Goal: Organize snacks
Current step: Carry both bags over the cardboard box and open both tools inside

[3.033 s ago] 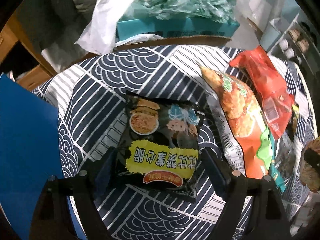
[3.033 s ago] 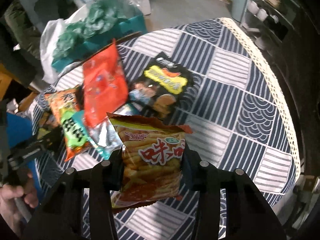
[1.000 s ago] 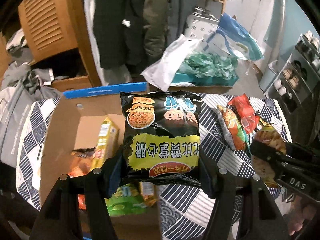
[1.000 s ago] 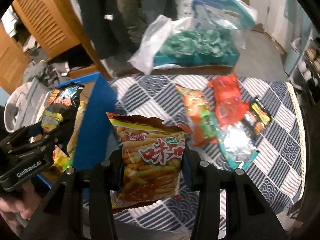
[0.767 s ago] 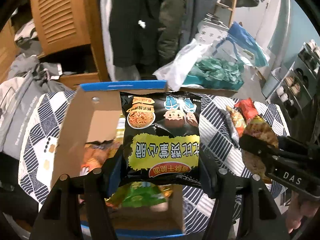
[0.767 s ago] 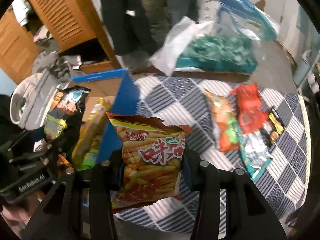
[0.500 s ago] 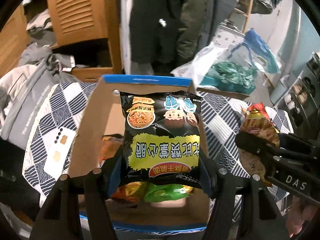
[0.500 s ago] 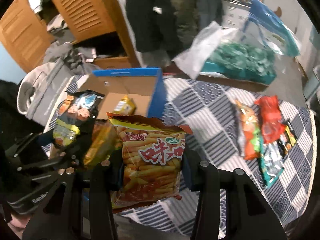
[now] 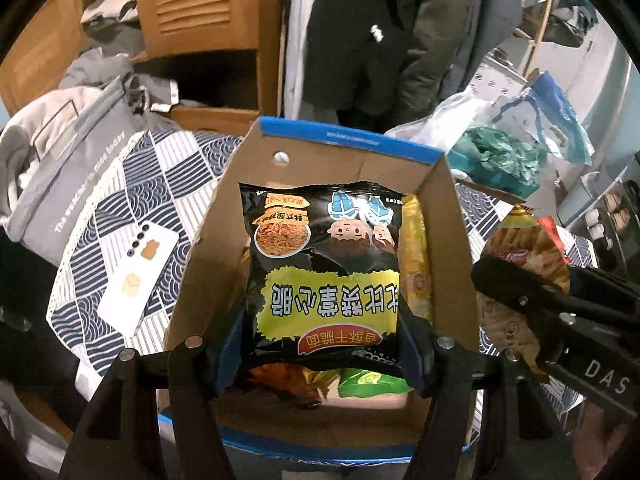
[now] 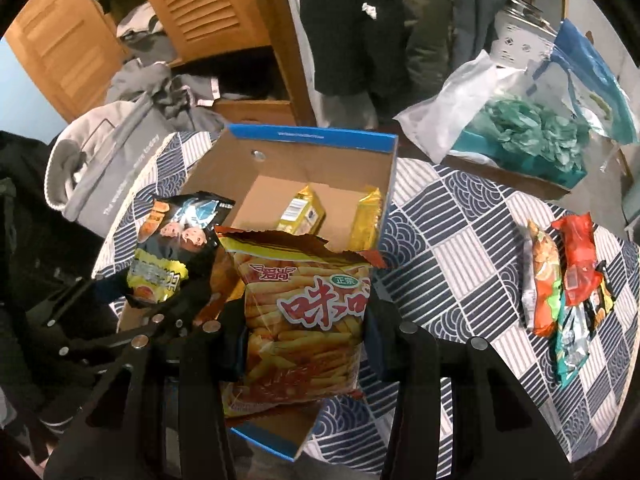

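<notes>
My left gripper (image 9: 320,344) is shut on a black snack bag with a yellow label (image 9: 324,272) and holds it above the open cardboard box (image 9: 344,146) with a blue rim. That bag also shows in the right wrist view (image 10: 172,248). My right gripper (image 10: 304,344) is shut on an orange fries bag (image 10: 304,320) over the box's (image 10: 312,136) right front part. The fries bag shows in the left wrist view (image 9: 524,252), right of the box. Yellow packets (image 10: 300,212) and a green one (image 9: 372,382) lie inside the box.
Several snack bags (image 10: 560,276) lie on the patterned tablecloth (image 10: 460,240) at the right. A white phone (image 9: 136,272) and a grey bag (image 9: 60,160) lie left of the box. A plastic bag with teal contents (image 10: 520,128) sits behind. A person in dark clothes (image 9: 380,32) stands beyond.
Both grippers have carried their bags left from the tablecloth to above the box. The box has come to the centre of both views. Both grips are unchanged.
</notes>
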A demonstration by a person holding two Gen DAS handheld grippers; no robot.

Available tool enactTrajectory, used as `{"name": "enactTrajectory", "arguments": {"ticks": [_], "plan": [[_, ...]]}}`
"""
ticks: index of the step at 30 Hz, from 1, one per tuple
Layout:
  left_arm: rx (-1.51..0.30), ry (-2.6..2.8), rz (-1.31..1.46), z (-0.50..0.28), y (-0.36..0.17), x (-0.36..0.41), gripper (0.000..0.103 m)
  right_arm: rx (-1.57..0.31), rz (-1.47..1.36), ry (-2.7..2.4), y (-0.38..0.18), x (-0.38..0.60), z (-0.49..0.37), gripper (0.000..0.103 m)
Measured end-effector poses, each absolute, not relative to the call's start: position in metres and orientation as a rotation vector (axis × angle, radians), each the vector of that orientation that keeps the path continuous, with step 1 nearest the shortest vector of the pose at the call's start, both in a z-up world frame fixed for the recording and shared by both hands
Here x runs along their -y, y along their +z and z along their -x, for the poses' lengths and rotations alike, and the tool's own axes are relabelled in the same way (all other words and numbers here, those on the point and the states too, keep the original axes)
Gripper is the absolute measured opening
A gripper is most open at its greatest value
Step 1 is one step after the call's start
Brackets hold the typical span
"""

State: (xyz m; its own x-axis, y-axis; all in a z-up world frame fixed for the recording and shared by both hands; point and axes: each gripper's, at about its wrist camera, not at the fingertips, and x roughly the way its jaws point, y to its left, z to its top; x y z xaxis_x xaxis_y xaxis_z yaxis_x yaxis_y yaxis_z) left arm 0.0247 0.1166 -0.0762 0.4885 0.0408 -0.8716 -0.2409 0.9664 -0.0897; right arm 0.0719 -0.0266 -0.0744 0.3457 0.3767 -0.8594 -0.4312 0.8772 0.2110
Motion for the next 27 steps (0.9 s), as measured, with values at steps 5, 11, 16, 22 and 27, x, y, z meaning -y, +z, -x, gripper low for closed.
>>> {"name": "enactTrajectory", "arguments": {"ticks": [5, 11, 16, 22, 27], "plan": [[-1.08, 0.208, 0.22, -0.025, -0.084, -0.124, 0.067, -1.116, 0.054, 0.516, -0.081, 0.021, -0.076, 0.044], [-1.094, 0.222, 0.218, -0.024, -0.084, -0.127, 0.077, -1.122, 0.053, 0.52, -0.082, 0.016, -0.078, 0.044], [-1.078, 0.232, 0.206, -0.019, -0.077, -0.13, 0.08, -1.128, 0.054, 0.53, -0.086, 0.012, -0.081, 0.044], [-1.076, 0.247, 0.213, -0.015, -0.076, -0.135, 0.081, -1.157, 0.05, 0.552, -0.093, 0.01, -0.081, 0.049], [-1.084, 0.242, 0.205, -0.016, -0.076, -0.132, 0.081, -1.135, 0.034, 0.557, -0.088, 0.012, -0.08, 0.07]]}}
